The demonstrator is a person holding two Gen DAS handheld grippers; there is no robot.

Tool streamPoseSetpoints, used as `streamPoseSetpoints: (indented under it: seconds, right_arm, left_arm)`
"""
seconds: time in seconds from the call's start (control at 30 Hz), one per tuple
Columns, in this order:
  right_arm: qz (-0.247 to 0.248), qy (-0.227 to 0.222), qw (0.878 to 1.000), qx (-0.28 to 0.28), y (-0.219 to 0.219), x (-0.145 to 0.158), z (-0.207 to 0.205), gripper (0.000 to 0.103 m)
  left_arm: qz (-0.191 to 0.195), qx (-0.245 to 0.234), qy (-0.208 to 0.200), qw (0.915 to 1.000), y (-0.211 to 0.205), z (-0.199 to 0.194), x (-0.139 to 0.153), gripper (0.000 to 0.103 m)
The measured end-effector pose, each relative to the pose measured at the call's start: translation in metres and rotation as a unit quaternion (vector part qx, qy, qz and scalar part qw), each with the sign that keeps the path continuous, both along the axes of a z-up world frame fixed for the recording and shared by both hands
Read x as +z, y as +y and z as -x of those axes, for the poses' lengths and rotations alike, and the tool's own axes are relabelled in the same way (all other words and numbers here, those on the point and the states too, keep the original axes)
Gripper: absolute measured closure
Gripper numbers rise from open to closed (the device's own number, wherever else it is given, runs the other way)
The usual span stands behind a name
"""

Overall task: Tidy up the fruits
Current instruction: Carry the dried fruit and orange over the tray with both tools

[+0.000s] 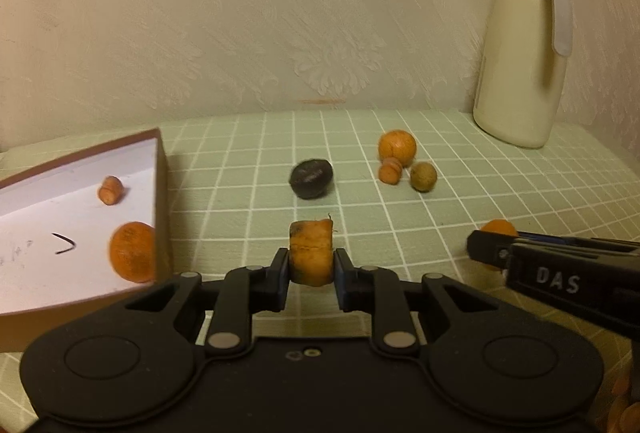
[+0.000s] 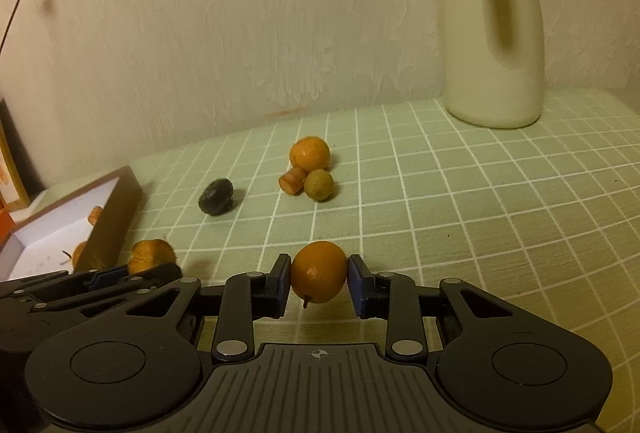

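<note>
Left tongs (image 1: 311, 262) were clenched on a stubby, rough carrot chunk (image 1: 311, 251); a smooth round orange fruit (image 2: 319, 272) was gripped by the right tongs (image 2: 319, 279) above the checked table (image 2: 440, 213).

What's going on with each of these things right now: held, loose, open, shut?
Left hand-held gripper: shut on carrot chunk.
Right hand-held gripper: shut on orange fruit.
Box: open, two orange pieces inside.
Dark fruit: loose on tablecloth.
Jug: upright.

"das" stands in pale letters on the right tool (image 1: 486, 253).
</note>
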State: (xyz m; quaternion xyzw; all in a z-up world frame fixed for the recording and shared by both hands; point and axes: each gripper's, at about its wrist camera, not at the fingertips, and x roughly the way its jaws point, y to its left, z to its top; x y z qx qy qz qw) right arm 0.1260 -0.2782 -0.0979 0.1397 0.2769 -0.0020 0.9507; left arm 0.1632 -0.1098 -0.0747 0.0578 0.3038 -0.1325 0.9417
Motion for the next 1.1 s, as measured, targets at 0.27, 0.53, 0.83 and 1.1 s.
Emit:
streamPoseSetpoints:
  seconds: [0.27,0.53,0.83,1.1]
  right_arm:
    - [0.005,-0.051,0.999,0.015,0.015,0.029,0.018,0.072]
    - [0.009,-0.079,0.995,0.053,0.043,0.049,0.027,0.072]
    - [0.017,-0.130,0.986,0.105,0.090,0.073,0.033,0.072]
    - [0.020,-0.156,0.977,0.147,0.132,0.081,0.031,0.072]
  left_arm:
    - [0.011,0.018,-0.029,0.9994,0.028,0.017,0.026,0.090]
    - [0.011,0.046,-0.045,0.9979,0.059,0.032,0.042,0.090]
    - [0.021,0.101,-0.075,0.9918,0.109,0.051,0.063,0.090]
    - [0.024,0.154,-0.094,0.9833,0.155,0.066,0.075,0.090]
